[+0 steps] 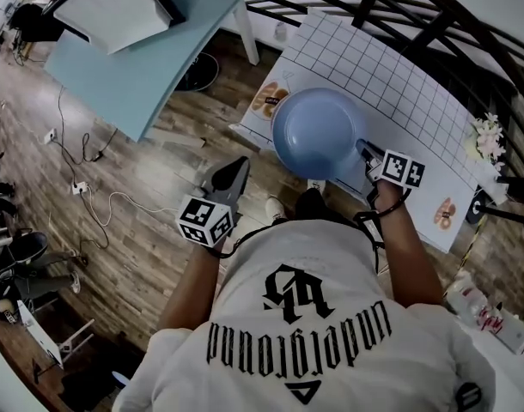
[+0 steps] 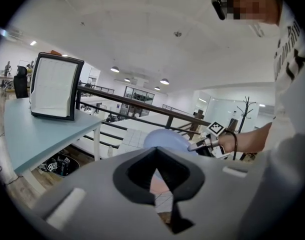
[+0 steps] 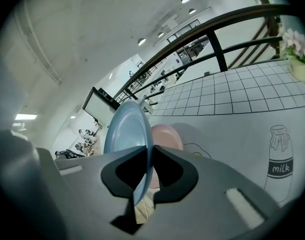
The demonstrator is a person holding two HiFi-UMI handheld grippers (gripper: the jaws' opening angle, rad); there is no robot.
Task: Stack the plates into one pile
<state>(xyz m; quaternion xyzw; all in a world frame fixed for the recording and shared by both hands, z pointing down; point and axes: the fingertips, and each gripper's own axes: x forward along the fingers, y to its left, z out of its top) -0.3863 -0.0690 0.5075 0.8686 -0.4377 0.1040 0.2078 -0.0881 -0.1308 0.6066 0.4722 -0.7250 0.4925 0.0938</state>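
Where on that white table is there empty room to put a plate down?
Bare: the gridded stretch of the table between the blue plate and the flowers at the right edge, and the far strip along the railing. Crowded: the near left end, where the right gripper holds the blue plate by its rim close to the pink plate.

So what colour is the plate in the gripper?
Light blue. The plate shows best in the head view.
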